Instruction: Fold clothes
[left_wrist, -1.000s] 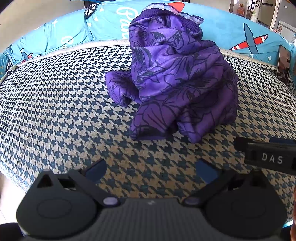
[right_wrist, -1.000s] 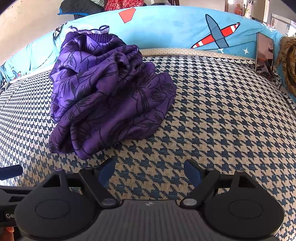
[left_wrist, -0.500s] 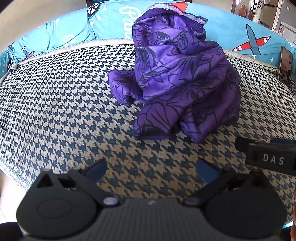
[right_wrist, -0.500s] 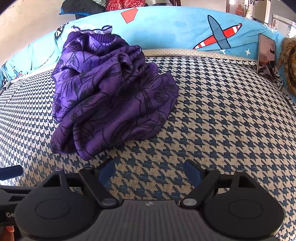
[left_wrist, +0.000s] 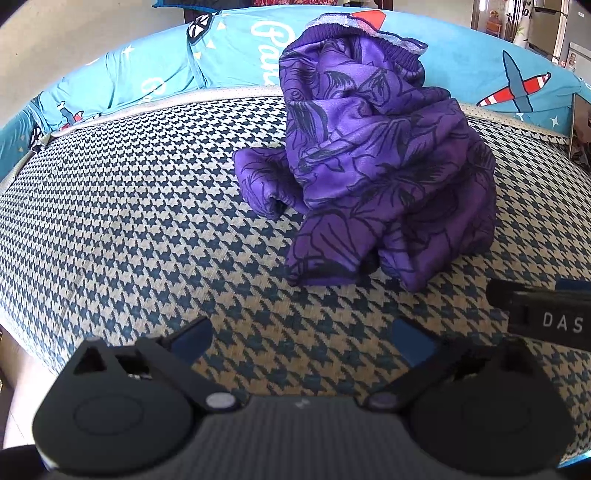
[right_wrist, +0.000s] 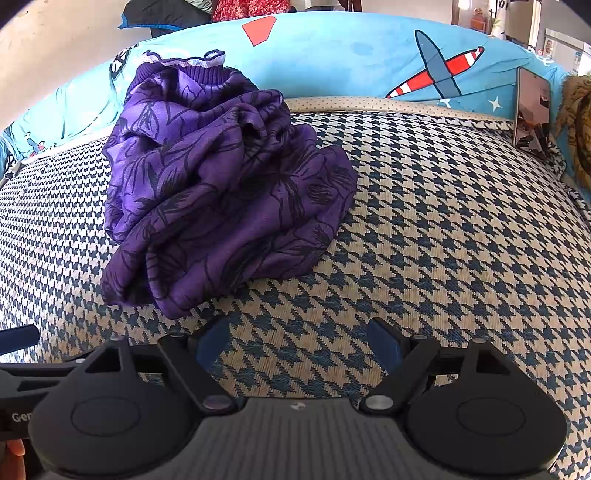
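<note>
A blue-and-cream houndstooth mat (right_wrist: 443, 240) covers the bed. Behind it runs a light-blue cushion (right_wrist: 351, 55) printed with a red-striped aeroplane (right_wrist: 439, 72). A phone (right_wrist: 532, 114) leans upright against the cushion at the far right, beside something brown and furry (right_wrist: 576, 122).

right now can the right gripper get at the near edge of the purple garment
Probably yes. The right gripper is open and empty, and the crumpled purple floral garment lies just ahead and to its left on the houndstooth mattress. Only bare cover lies between them, though the left gripper sits close alongside.
</note>
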